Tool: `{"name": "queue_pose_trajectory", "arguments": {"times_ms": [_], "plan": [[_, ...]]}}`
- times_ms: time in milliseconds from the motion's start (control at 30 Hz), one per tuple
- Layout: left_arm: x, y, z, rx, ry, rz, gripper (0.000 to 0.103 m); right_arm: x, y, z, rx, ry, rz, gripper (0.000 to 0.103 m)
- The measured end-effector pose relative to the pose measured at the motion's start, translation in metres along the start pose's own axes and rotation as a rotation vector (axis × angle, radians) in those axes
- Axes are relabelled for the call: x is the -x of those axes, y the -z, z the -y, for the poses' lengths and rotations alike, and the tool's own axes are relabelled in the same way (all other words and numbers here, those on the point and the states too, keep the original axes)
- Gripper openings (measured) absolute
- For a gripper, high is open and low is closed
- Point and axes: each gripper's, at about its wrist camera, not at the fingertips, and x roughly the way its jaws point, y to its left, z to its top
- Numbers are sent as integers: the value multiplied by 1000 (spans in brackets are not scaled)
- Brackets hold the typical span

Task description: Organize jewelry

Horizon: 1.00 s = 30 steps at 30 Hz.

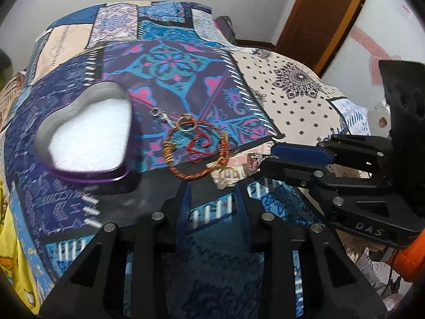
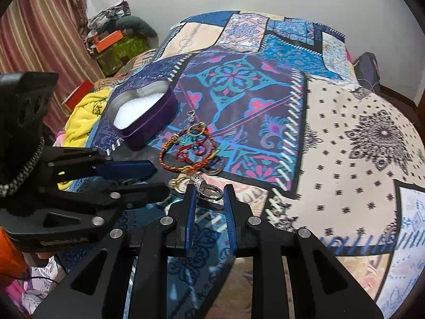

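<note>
The silver ring (image 2: pixel 209 186), light, hard and slippery, lies on the bed (image 2: pixel 345 159) near the bracelets (image 2: pixel 186 151), pinched across its band by the right gripper (image 2: pixel 208 190); the left gripper (image 1: pixel 212 186) hovers with jaws narrowed on nothing

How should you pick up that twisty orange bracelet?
Pinch the orange bracelet across its near cord, coming from above with one finger inside the loop. It lies flat on the bedspread, so its thin rim is the only part to grip.
</note>
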Motion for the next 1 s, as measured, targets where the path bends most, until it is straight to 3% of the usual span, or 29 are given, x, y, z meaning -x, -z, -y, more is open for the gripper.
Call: {"name": "queue_pose_trajectory", "arguments": {"times_ms": [333,567,1000], "plan": [[-16,-6,20,-85,-41,6,31,11,-1,12,-34,15,28,19],[-13,-8,21,-76,-51,11,8,16,-2,14,-36,22,41,19],[36,-18,11,-17,-71,134,8,31,-22,-4,-4,17,107,19]]}}
